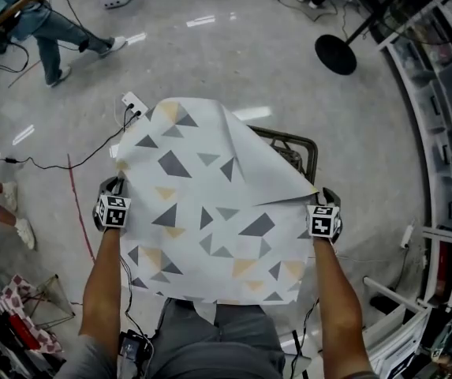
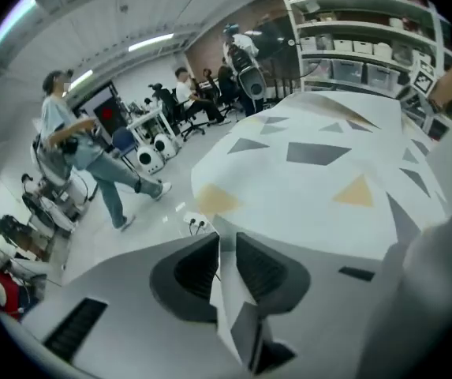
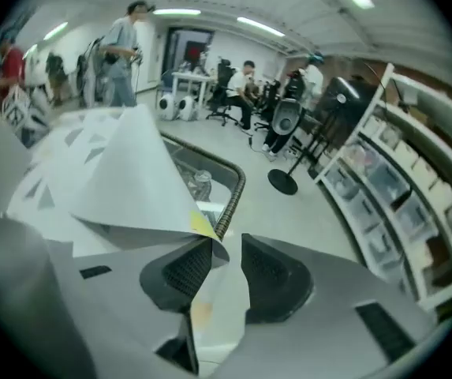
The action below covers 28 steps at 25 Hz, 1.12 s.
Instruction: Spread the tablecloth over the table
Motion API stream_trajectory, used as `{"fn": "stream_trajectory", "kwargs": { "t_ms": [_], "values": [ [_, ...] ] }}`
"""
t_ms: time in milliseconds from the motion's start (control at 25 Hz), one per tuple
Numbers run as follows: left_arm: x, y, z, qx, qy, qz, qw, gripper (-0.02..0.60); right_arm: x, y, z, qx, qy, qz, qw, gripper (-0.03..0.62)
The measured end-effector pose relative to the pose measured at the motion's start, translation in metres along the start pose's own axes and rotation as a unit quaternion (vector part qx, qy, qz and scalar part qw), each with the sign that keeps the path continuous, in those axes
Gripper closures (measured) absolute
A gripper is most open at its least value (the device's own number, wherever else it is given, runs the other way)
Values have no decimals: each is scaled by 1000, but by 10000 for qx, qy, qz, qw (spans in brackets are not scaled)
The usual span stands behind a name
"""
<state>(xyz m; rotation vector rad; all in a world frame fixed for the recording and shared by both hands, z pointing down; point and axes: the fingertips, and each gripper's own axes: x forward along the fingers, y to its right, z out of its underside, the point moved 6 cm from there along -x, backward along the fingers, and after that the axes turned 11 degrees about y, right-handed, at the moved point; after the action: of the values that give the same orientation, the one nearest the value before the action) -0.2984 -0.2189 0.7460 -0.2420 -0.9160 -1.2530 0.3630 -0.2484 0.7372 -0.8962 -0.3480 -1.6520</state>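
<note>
A white tablecloth [image 1: 210,204] with grey and yellow triangles hangs stretched between my two grippers, billowing over the table, of which only the dark far-right rim [image 1: 300,144] shows. My left gripper [image 1: 113,186] is at the cloth's left edge; in the left gripper view its jaws [image 2: 224,247] are shut on a fold of the tablecloth [image 2: 320,172]. My right gripper [image 1: 326,193] is at the cloth's right corner. In the right gripper view its jaws [image 3: 226,259] stand apart: the tablecloth [image 3: 123,172] corner lies against the left pad, with a gap to the right pad.
A person [image 1: 44,22] stands on the floor at the far left. A power strip [image 1: 135,103] with cables lies beyond the table. A black round stand base [image 1: 336,54] is at the far right, and shelves [image 1: 438,133] line the right side. A clear bottle [image 3: 202,184] sits inside the table frame [image 3: 233,192].
</note>
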Motion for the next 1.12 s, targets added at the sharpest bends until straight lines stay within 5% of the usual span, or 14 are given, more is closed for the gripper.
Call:
{"fn": "stream_trajectory", "kwargs": {
  "t_ms": [80,160,240,280,400,440,520,600,760,840,880,960,1040,1120],
  "values": [
    [10,1,4,-222,-111,64,9997,528,2,16,5,1403,119,-11,9900,456],
    [13,2,4,-296,-125,62,9995,528,6,35,20,2744,-71,180,9614,396],
    [10,1,3,-386,-129,8,9992,528,8,48,39,3244,-397,425,9441,462],
    [7,0,2,-422,-94,-55,9990,528,6,50,42,3041,-493,455,9503,428],
    [-16,-7,-10,-320,350,-487,9977,527,-9,26,21,612,-262,159,9977,364],
    [-27,-8,-18,-228,549,-642,9962,526,-14,10,10,-401,-55,-13,9992,352],
    [-47,-1,-33,-11,884,-798,9929,526,-19,-20,-7,-2040,292,-285,9781,338],
    [-58,16,-48,187,1104,-723,9911,527,-16,-41,-13,-3139,342,-414,9479,327],
    [-53,80,-65,391,1226,31,9917,528,1,-67,-8,-4700,214,-622,8802,272],
    [-41,116,-68,408,1180,540,9907,528,6,-76,-11,-4962,274,-677,8651,297],
    [-36,130,-68,388,1153,740,9898,528,7,-77,-15,-4819,356,-686,8728,338],
    [-28,150,-67,320,1107,987,9884,528,7,-67,-28,-3812,574,-652,9204,398],
    [-23,160,-66,295,1064,1119,9876,528,9,-38,-39,-2026,696,-506,9755,465],
    [-20,165,-64,333,1016,1219,9868,528,17,-4,-45,-348,633,-356,9968,545]
  ]
}}
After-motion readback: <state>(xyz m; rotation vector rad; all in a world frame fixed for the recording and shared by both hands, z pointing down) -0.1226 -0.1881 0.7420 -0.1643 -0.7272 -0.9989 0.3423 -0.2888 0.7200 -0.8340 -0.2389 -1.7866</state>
